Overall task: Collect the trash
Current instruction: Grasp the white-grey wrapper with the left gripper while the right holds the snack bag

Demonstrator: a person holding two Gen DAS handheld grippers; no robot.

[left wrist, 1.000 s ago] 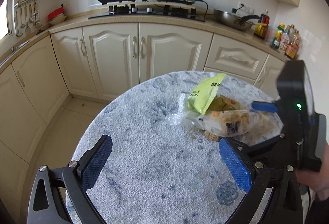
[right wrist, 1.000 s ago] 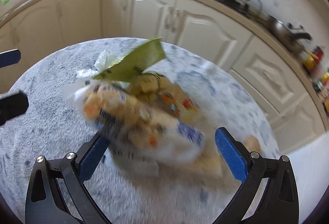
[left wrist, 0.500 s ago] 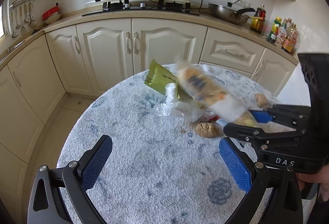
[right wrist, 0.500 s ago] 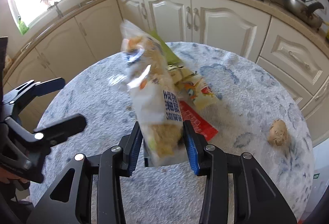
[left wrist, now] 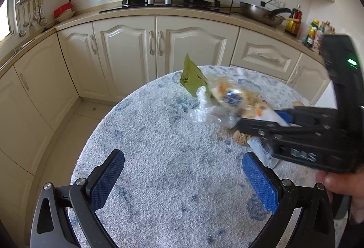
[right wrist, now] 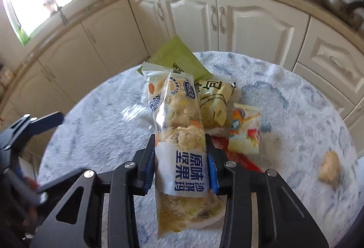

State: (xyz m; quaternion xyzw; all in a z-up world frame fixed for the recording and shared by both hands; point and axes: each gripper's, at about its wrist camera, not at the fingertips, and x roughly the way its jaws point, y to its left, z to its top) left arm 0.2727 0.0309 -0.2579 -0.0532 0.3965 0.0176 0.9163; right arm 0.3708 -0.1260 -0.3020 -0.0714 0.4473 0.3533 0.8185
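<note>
From the left wrist view, our left tongs (left wrist: 182,179) stand spread wide over the bare desk (left wrist: 159,134), nothing between them. Ahead and to the right, the right tongs (left wrist: 268,120) pinch the snack packet (left wrist: 232,97), which is blurred here, its far end reaching over the pile. Behind it we count one green wrapper (left wrist: 192,80) standing on edge, one crumpled clear film (left wrist: 202,109) and one crumbly biscuit lump (left wrist: 241,137) under the right tongs. We judge the left tongs should stay clear until the packet is carried off.

From the right wrist view, the right tongs (right wrist: 182,161) are closing on the snack packet (right wrist: 179,134), both blue pads pressed against its sides about midway along. The packet looks soft and slippery, so we would squeeze only enough to hold it firmly and lift steadily so it does not drag its neighbours. Left on the desk (right wrist: 295,111) we count one green wrapper (right wrist: 179,56), one yellow packet (right wrist: 213,104), one small cartoon packet (right wrist: 245,129), one red wrapper (right wrist: 241,157) partly hidden, and one biscuit lump (right wrist: 328,167) well apart to the right. The left tongs (right wrist: 34,125) show at the left edge.
</note>
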